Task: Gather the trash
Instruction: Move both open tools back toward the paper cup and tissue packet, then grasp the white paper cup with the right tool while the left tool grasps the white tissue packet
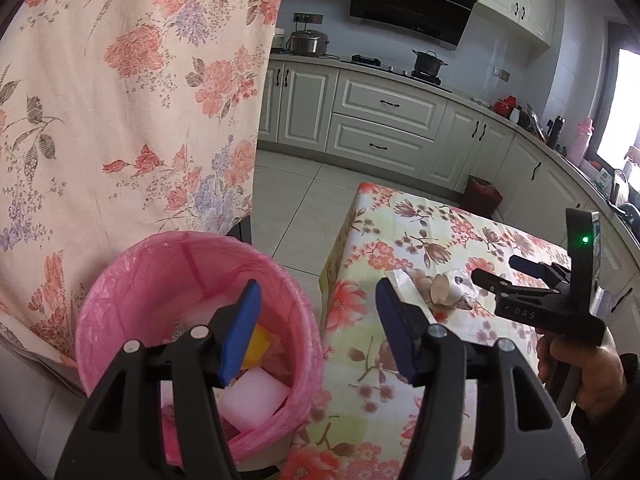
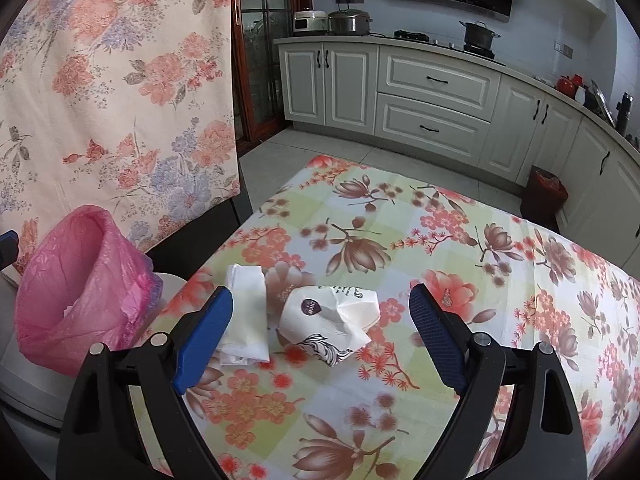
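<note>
Now we hold our right gripper (image 2: 320,334), jaws spread wide and empty, just short of a crumpled paper cup (image 2: 330,320) lying on the table (image 2: 500,280), long axis crosswise. Our left gripper (image 1: 318,320), half spread and empty, hovers by the pink-lined bin (image 1: 120,280) holding foam and scraps.

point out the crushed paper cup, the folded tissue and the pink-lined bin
crushed paper cup (image 2: 330,318), right wrist view, its dented side
folded tissue (image 2: 245,312), right wrist view, its middle
pink-lined bin (image 1: 120,292), left wrist view, inner liner wall

Left tool (image 1: 318,328) jaws apart, empty, right tool (image 2: 322,330) wide open
</note>
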Available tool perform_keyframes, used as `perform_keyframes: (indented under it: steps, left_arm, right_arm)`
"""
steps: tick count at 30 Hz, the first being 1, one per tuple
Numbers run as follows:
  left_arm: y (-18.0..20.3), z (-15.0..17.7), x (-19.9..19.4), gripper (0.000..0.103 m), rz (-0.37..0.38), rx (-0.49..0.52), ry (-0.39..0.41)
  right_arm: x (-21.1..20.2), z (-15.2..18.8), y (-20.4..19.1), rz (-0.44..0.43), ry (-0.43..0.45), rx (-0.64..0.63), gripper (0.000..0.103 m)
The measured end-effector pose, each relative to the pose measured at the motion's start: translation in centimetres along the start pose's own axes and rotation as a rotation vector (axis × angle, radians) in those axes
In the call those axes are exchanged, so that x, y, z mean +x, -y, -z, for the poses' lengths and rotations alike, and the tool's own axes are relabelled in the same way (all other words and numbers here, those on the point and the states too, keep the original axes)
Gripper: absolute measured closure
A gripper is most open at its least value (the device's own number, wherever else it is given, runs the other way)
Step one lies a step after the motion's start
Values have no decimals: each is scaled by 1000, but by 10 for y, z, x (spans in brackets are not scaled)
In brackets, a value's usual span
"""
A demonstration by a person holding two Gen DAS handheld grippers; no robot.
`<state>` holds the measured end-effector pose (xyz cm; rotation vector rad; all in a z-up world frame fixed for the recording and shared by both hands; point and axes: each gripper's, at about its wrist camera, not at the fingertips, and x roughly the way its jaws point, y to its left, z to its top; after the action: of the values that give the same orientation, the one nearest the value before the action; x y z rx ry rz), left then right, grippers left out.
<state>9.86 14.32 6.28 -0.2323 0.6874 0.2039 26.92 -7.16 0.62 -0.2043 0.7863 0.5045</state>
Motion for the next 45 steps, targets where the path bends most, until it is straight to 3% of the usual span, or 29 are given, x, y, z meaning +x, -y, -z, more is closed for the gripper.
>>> perform_keyframes:
  steps: [20, 24, 45]
  left_arm:
    - [36, -4, 50, 46, 45, 41, -62]
    - [39, -2, 55, 46, 52, 44, -71]
    - [89, 12, 124, 47, 105, 71, -166]
  right_arm:
    - [73, 12, 9, -1, -133, -11, 19]
    - [81, 13, 11, -29, -155, 1, 35]
    - [42, 15, 47, -18, -67, 26, 37]
